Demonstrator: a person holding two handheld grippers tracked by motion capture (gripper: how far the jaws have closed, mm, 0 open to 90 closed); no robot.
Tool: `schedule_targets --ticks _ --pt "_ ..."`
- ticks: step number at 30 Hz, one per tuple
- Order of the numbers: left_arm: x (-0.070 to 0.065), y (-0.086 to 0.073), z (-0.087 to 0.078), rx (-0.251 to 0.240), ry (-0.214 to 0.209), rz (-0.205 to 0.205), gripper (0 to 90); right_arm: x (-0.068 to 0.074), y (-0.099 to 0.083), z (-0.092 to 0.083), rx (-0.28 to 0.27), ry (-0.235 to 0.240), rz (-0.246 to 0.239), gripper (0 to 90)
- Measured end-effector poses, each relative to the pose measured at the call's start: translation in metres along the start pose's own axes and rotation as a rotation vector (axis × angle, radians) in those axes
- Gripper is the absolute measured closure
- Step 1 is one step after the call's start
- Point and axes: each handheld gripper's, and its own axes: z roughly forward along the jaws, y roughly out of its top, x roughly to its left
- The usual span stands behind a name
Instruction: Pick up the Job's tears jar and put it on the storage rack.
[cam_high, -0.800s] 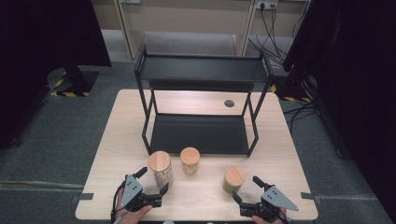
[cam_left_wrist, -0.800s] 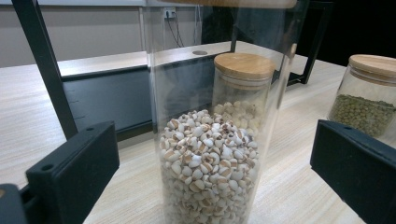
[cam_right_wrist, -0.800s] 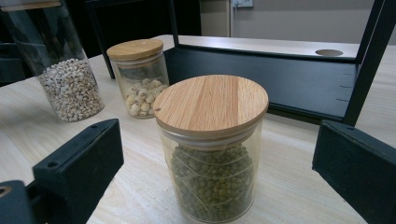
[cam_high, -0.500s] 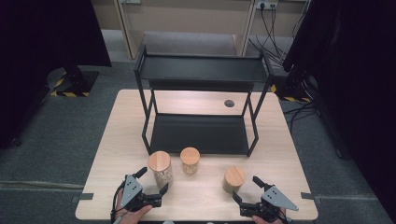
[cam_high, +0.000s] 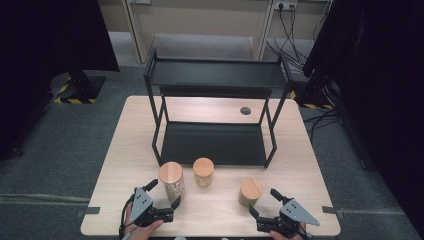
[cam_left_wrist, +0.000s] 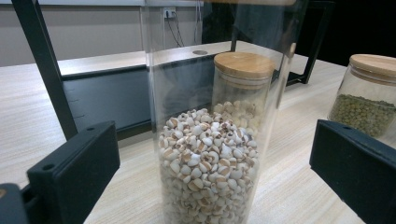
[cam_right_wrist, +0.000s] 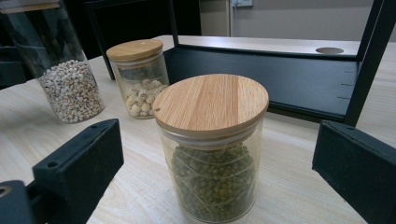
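A tall glass jar (cam_high: 171, 180) of pale grains with a wooden lid stands near the table's front left. My left gripper (cam_high: 164, 193) is open just in front of it. In the left gripper view the tall jar (cam_left_wrist: 210, 158) stands close ahead of the gap between the jaws, untouched. A short jar (cam_high: 250, 192) of green beans stands at the front right, and my right gripper (cam_high: 263, 201) is open right before it. In the right gripper view this short jar (cam_right_wrist: 212, 154) stands centred between the wide jaws with clear gaps on both sides. A medium jar (cam_high: 203, 171) stands between the other two.
A black two-tier metal rack (cam_high: 215, 142) stands on the middle and back of the wooden table (cam_high: 135, 130), both shelves bare. A round cable hole (cam_high: 245, 110) lies behind it. Dark curtains and floor cables surround the table.
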Motion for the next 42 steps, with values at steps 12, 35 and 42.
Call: schedule_targets --ticks 12,35,42 --pt "0.001 -0.001 0.002 -0.012 0.006 -0.014 1.2 -0.001 0.000 0.000 -0.002 -0.002 0.005 2.2" --pt "-0.002 0.010 0.013 -0.008 0.000 -0.025 1.9 0.000 0.000 0.001 -0.001 -0.002 0.010 2.3" --pt "-0.002 0.015 0.017 -0.005 0.013 -0.012 8.2 0.000 0.000 0.001 0.001 0.000 0.009 2.3"
